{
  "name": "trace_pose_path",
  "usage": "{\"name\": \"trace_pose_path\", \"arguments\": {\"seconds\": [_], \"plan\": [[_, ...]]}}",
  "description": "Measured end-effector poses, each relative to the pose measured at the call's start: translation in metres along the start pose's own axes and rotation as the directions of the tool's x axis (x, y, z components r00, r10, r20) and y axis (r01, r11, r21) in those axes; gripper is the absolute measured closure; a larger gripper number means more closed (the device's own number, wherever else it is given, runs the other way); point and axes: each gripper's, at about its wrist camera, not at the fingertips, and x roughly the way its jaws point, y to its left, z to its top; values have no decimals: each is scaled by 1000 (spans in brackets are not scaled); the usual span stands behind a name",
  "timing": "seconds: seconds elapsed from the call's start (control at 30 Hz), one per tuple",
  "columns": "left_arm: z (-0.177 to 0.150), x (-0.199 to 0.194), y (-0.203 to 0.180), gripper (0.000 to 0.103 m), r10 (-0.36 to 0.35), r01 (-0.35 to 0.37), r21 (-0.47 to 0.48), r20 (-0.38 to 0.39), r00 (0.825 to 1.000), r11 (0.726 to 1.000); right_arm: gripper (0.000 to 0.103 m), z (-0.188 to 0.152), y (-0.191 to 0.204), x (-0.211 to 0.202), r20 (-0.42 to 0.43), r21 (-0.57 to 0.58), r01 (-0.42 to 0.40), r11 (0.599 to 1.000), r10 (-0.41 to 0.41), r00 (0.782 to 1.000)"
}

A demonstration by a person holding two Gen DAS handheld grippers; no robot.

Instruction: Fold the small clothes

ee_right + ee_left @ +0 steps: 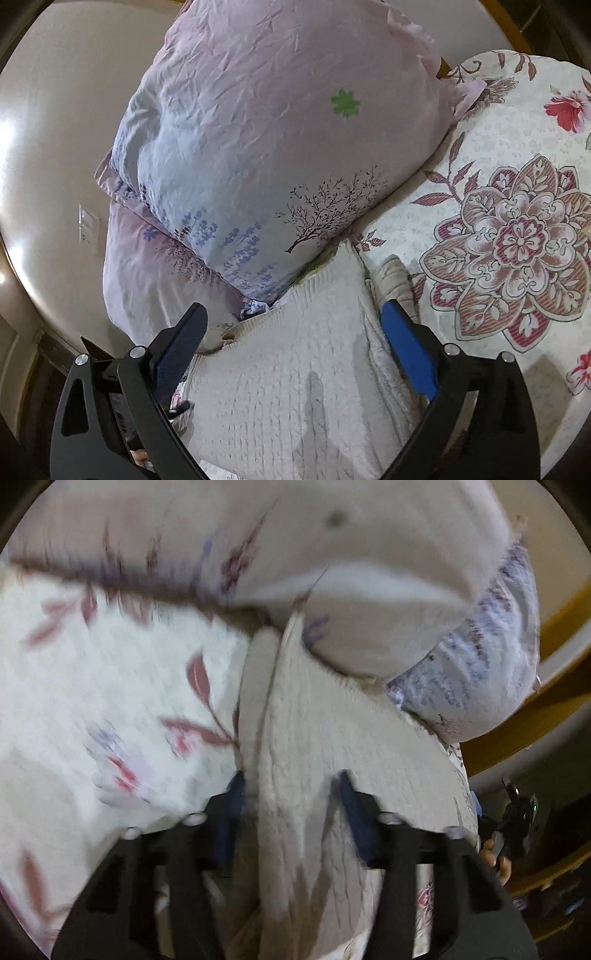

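Note:
A cream knitted garment (317,738) lies on the floral bedspread (92,686), its far end against the pillows. In the left wrist view my left gripper (291,779) is open, its blue-padded fingers (352,805) straddling a fold of the knit. In the right wrist view the same garment (295,362) lies between the wide-open fingers of my right gripper (295,310), whose blue pads (406,347) stand on either side of it without closing. The left view is blurred.
Two pale pink and blue pillows (266,147) with tree prints are stacked at the head of the bed. A wooden bed frame (535,709) and a beige wall (48,147) with a switch plate lie beyond. The bedspread (509,236) extends to the right.

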Motion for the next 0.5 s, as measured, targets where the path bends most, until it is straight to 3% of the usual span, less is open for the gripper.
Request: {"name": "trace_pose_path", "arguments": {"seconds": [0.07, 0.13, 0.2, 0.3, 0.4, 0.5], "plan": [[2, 10, 3, 80, -29, 29, -81, -2, 1000, 996, 6, 1, -6, -3, -9, 30, -26, 999, 27, 1000], [4, 9, 3, 82, -90, 93, -174, 25, 996, 980, 6, 5, -12, -6, -10, 57, -47, 997, 48, 999], [5, -2, -13, 84, -147, 156, -175, 66, 987, 972, 6, 8, -14, -9, -4, 66, -59, 996, 59, 998], [10, -2, -79, 85, -242, 250, -96, 94, 966, 963, 6, 15, -11, -20, 29, 49, -63, 997, 61, 998], [10, 23, -145, 85, -385, 388, -57, 58, 921, 920, 6, 20, -3, -31, 65, -2, -45, 999, 45, 997], [-3, 83, -210, 79, -566, 560, -87, -60, 822, 824, 6, 27, 0, -42, 95, -71, 16, 997, -9, 995]]}}
